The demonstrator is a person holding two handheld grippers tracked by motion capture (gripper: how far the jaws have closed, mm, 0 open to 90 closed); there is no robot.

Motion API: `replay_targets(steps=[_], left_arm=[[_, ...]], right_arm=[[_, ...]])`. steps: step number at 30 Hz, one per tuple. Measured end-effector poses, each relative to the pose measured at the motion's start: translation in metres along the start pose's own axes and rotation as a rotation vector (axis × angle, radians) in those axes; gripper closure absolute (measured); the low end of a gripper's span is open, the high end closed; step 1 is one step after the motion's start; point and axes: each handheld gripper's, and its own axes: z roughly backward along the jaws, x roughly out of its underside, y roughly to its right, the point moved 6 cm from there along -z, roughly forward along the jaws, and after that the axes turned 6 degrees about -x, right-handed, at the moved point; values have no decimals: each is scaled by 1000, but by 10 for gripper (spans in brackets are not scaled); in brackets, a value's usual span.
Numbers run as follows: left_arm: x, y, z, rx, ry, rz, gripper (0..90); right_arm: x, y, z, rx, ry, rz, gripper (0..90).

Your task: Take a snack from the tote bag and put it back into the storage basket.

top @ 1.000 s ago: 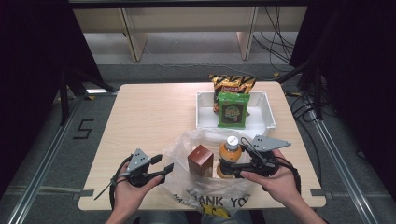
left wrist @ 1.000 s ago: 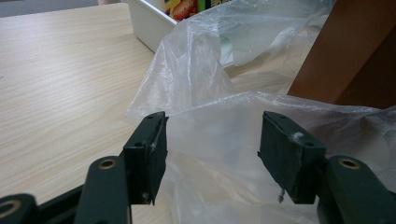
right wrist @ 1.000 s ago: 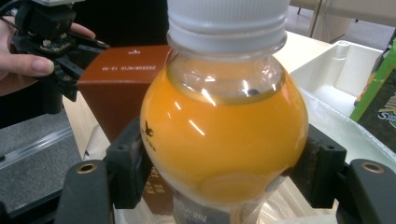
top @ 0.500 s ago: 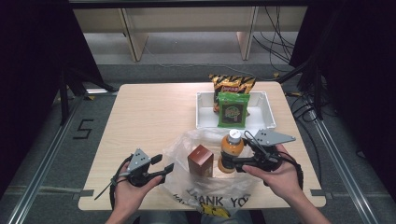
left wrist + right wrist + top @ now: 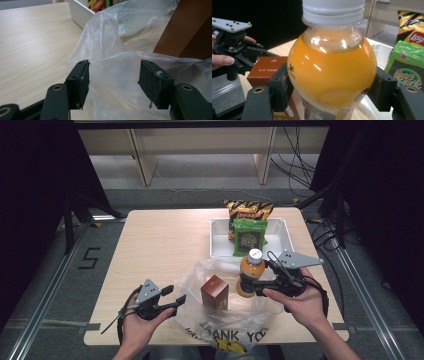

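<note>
My right gripper (image 5: 252, 285) is shut on an orange juice bottle (image 5: 249, 276) with a white cap, held upright above the mouth of a clear plastic bag (image 5: 227, 322). In the right gripper view both pads press the sides of the bottle (image 5: 332, 67). A brown box (image 5: 215, 291) stands inside the bag, just left of the bottle. My left gripper (image 5: 175, 301) rests at the bag's left edge with its jaws open. In the left gripper view, thin bag film (image 5: 117, 75) lies loosely between the pads (image 5: 81, 81), and the brown box (image 5: 190, 27) rises at the right.
A white tray (image 5: 286, 234) stands behind the bag, holding a green snack packet (image 5: 250, 237) and an orange chip bag (image 5: 247, 210). The wooden table (image 5: 160, 245) has bare surface to the left. The near table edge is just below the hands.
My right gripper has risen a little with the bottle in it, lifting the bottle higher over the bag. The left gripper has stayed in place.
</note>
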Motion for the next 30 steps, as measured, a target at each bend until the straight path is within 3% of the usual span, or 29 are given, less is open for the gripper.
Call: replay_targets(steps=[1,3,11,15,18,22,26,30], left_arm=[[0,0,0,0,0,-5,410],[0,0,0,4,0,-13,410],[0,1,0,-1,-4,-1,410],[0,1,-1,3,-2,10,410],[1,2,-1,1,-4,8,410],[0,1,-1,1,-3,-3,410],[0,1,-1,2,-5,-4,410],[0,1,-1,3,1,11,410]], right_arm=[[-1,0,0,4,9,-7,320],[-4,5,2,19,22,28,320],[-10,8,4,16,32,-14,320],[-14,13,4,23,42,19,320],[-17,12,7,35,44,-15,320],[-21,16,8,49,42,11,320],[-25,17,8,48,55,-1,320],[-27,20,9,60,59,18,320]])
